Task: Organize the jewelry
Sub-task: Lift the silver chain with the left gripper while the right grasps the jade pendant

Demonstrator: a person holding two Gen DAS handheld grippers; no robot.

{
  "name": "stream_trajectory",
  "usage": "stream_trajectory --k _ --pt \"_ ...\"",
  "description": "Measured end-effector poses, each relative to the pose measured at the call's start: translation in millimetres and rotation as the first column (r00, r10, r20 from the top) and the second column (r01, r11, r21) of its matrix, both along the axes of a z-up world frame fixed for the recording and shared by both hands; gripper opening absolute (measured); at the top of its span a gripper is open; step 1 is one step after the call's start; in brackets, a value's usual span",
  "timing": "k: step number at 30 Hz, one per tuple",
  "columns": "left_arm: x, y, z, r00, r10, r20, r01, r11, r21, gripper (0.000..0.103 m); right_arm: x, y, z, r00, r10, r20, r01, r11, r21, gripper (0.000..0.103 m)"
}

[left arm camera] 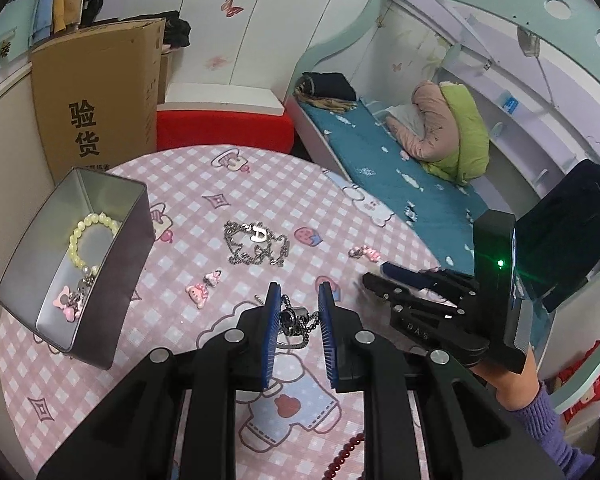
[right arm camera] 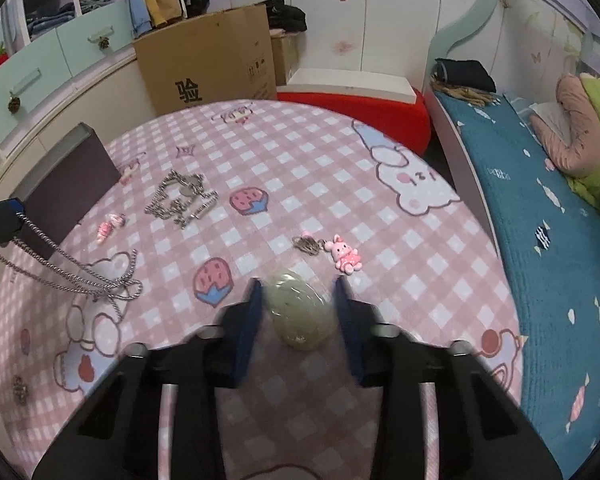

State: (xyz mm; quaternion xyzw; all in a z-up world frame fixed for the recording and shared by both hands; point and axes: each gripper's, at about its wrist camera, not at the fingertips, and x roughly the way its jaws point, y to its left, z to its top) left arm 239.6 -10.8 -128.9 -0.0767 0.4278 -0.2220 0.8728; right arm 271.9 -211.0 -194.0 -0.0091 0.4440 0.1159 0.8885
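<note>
The left tool (left arm camera: pixel 300 304) stands open around a dark chain necklace (left arm camera: pixel 294 318) low in the frame, with the metal box (left arm camera: pixel 100 248) up and left, while the right tool (right arm camera: pixel 296 300) stands open around a pale green stone (right arm camera: pixel 302 312).
</note>
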Motion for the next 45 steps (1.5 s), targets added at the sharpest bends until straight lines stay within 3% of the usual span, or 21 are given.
stream_trajectory --k 3,7,10,11,12,13,20,23,31,33,45 --pt "0 1 7 1.000 -0.009 0.011 0.009 1.000 -0.003 0.018 -3 8 10 1.000 0.019 0.012 -0.018 0.998 -0.055 0.011" --pt "-2 3 13 1.000 -0.011 0.020 0.011 1.000 0.001 0.018 -2 12 8 1.000 0.026 -0.003 -0.026 0.998 -0.063 0.011" --pt "-4 3 14 1.000 -0.020 0.020 0.019 1.000 0.011 0.018 -3 8 3 1.000 0.012 -0.002 -0.012 0.996 -0.084 0.017" --pt "-5 3 14 1.000 -0.022 0.018 0.021 1.000 0.013 0.018 -4 6 1 1.000 0.006 0.001 -0.006 0.995 -0.099 0.032" --pt "-5 4 13 1.000 -0.023 0.017 0.023 1.000 0.014 0.018 -5 4 -1 1.000 0.002 0.007 -0.001 0.995 -0.104 0.056" --pt "-5 4 13 1.000 -0.024 0.016 0.024 1.000 0.015 0.018 -7 3 -3 1.000 0.008 0.012 -0.006 0.995 -0.097 0.059" --pt "-6 1 11 0.999 -0.035 0.011 0.034 0.999 0.010 0.018 -9 -4 -18 1.000 0.018 -0.007 -0.018 0.998 -0.053 0.057" --pt "-7 0 11 0.999 -0.042 0.008 0.042 0.999 0.003 0.018 -9 -5 -17 1.000 0.017 -0.002 -0.017 0.999 -0.051 0.038" --pt "-9 -2 15 0.999 -0.050 0.015 0.050 0.999 0.001 0.018 -11 -8 -15 1.000 0.005 -0.004 -0.005 1.000 -0.029 0.036" --pt "-10 -2 17 0.998 -0.052 0.017 0.052 0.999 -0.001 0.018 -13 -8 -14 1.000 0.004 -0.001 -0.005 1.000 -0.022 0.028" --pt "-13 -3 20 0.998 -0.063 0.018 0.063 0.998 -0.009 0.018 -16 -17 -13 0.999 -0.045 -0.004 0.045 0.999 0.001 0.027"
